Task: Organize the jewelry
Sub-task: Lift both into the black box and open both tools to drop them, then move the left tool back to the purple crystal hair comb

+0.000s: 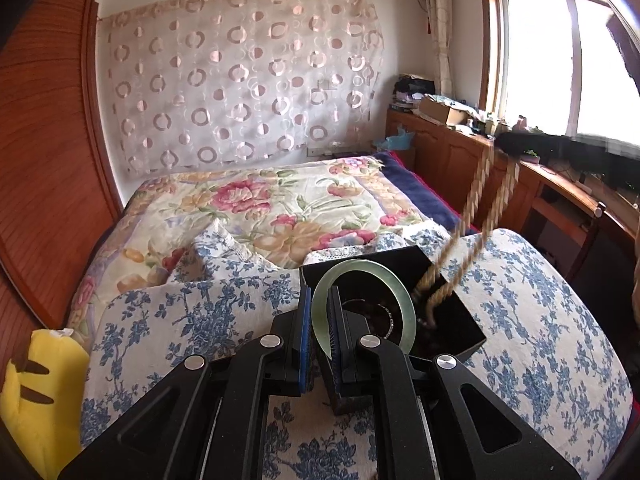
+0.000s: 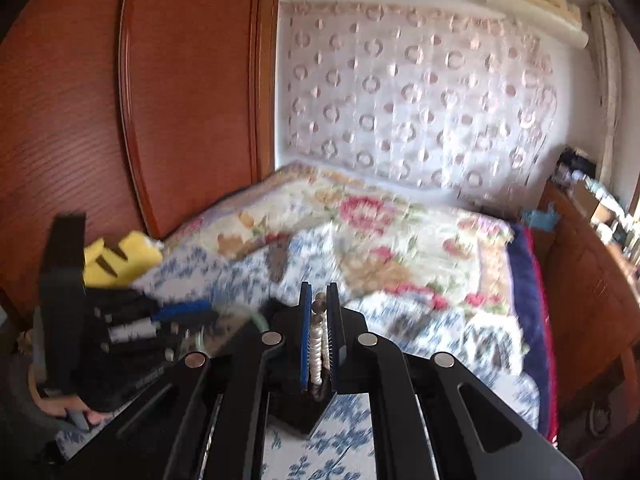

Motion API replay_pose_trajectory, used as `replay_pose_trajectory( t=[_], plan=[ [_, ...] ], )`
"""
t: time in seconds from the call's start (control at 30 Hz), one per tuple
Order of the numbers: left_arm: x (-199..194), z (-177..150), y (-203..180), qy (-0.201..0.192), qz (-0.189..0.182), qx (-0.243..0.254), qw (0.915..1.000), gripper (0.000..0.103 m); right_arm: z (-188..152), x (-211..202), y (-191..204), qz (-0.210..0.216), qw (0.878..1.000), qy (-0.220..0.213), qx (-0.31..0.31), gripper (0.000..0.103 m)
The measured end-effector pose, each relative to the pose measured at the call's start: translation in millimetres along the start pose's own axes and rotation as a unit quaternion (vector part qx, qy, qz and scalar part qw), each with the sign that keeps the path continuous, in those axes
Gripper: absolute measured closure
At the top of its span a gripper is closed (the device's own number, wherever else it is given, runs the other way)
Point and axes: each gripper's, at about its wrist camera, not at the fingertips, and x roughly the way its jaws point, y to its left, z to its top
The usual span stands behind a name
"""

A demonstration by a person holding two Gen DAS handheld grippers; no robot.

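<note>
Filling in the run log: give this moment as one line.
left gripper: shut on jade bangle over black box | right gripper: shut on bead necklace, strand hanging into box

smooth shiny pale green stone-like bangle [image 1: 362, 304], glossy black box [image 1: 448, 312], twisted rope-like necklace [image 1: 476, 216], soft flowery cloth quilt [image 1: 168, 320], shiny red-brown wooden wardrobe [image 1: 44, 152]

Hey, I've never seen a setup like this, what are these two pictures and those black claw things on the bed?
Each picture comes from a camera on a handheld claw a person carries, one per hand. The left claw is shut on a pale green bangle above an open black box on the blue floral bedspread. The right claw is shut on a beaded strand; in the left view that strand dangles into the box. The right view is blurred. A yellow plush toy lies nearby.
</note>
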Motion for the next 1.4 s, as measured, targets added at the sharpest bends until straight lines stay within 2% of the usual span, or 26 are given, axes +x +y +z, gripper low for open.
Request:
replay_pose_trajectory(
  t=[0.27,0.9,1.1,1.4],
  plan=[
    [18.1,-1.1,-3.7,0.014,-0.001,0.001,0.9999,0.095,-38.1,38.5,4.1,0.011,0.999,0.042,0.008,0.094],
    [50.2,8.2,-34.4,0.045,-0.029,0.025,0.9982,0.095,-85.5,19.8,-14.3,0.006,0.999,0.044,0.024,0.093],
    [29.4,5.1,-37.7,0.032,-0.03,0.038,0.9983,0.095,-102.1,9.9,-6.8,0.007,0.999,0.04,0.024,0.093],
    [-22.7,-28.3,-30.3,0.027,-0.042,0.043,0.9978,0.095,-144.2,-16.9,20.3,0.028,0.998,0.038,0.027,0.093]
  ],
)
